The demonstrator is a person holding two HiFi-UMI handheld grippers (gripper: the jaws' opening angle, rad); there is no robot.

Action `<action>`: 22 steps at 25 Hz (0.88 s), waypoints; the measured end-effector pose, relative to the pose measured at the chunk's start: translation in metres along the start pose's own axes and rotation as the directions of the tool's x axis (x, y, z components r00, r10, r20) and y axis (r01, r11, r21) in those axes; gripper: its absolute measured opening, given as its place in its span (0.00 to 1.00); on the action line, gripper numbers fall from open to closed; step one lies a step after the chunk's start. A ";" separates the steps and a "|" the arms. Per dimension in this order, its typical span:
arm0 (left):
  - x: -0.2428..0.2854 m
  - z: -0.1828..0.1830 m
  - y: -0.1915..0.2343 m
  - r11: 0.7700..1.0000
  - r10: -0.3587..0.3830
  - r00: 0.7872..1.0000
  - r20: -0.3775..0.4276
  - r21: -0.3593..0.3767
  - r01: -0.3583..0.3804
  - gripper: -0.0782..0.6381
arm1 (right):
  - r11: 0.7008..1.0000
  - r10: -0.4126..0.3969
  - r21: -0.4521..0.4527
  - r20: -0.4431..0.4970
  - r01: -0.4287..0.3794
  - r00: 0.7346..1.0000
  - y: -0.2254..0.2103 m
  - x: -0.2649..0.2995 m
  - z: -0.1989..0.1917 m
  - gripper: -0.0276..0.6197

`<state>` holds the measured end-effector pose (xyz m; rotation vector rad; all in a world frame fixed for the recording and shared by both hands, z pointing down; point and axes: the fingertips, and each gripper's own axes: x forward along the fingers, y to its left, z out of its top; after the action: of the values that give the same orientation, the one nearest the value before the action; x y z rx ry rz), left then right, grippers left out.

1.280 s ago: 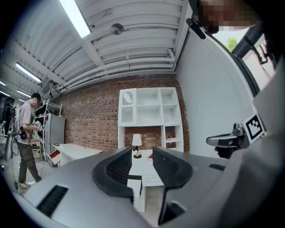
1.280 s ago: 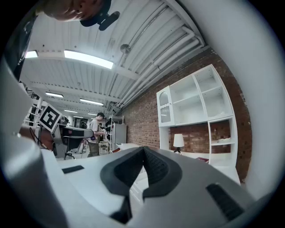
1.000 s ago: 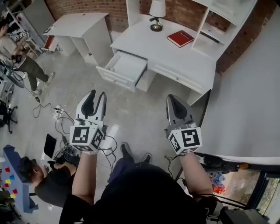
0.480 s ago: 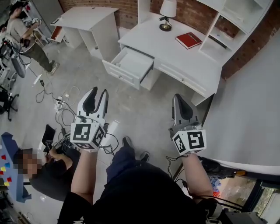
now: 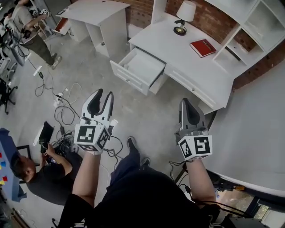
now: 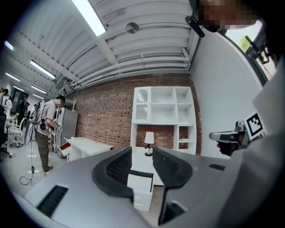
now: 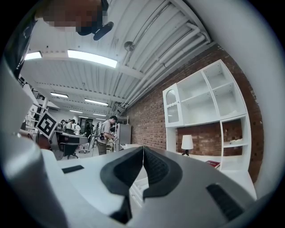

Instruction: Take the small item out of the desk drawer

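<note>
The white desk (image 5: 191,67) stands ahead with its left drawer (image 5: 141,70) pulled open. I see no small item in the drawer's white inside from here. My left gripper (image 5: 104,93) is held over the floor short of the desk, open, with nothing between its fingers. In the left gripper view the drawer (image 6: 140,189) shows through the gap of my left gripper (image 6: 142,153). My right gripper (image 5: 185,102) hovers level to the right, shut and empty; the right gripper view shows the pads of the right gripper (image 7: 143,153) meeting.
A lamp (image 5: 183,18) and a red book (image 5: 202,47) sit on the desk, with a shelf unit (image 5: 258,22) behind. A second white desk (image 5: 95,9) stands far left. Cables (image 5: 58,102) cross the floor. One person (image 5: 35,169) sits low left, another (image 5: 26,26) stands top left.
Both grippers have moved forward toward the desk. The desk and open drawer sit nearer and further right in the head view. The jaws keep the same stance.
</note>
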<state>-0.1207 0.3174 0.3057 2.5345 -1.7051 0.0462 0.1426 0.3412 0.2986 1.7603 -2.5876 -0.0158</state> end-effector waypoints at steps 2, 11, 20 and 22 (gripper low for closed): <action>0.017 0.000 0.018 1.000 -0.001 1.000 0.000 -0.009 0.001 0.31 | 1.000 0.007 -0.006 -0.001 -0.007 1.000 0.000 0.025 0.001 0.04; 0.089 -0.007 0.098 0.998 0.020 1.000 0.002 -0.067 -0.020 0.31 | 0.999 0.023 -0.039 -0.047 -0.025 0.999 0.002 0.131 0.001 0.04; 0.125 -0.007 0.135 0.998 0.017 1.000 -0.023 -0.058 -0.018 0.31 | 0.999 0.045 -0.019 -0.056 -0.046 0.997 0.008 0.191 -0.005 0.04; 0.133 -0.009 0.138 0.998 0.021 0.999 -0.032 -0.055 -0.023 0.31 | 0.999 0.054 -0.007 -0.056 -0.054 0.997 0.005 0.201 -0.009 0.04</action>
<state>-0.1979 0.1437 0.3322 2.4627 -1.6985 0.0391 0.0639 0.1557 0.3083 1.6627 -2.5904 0.0224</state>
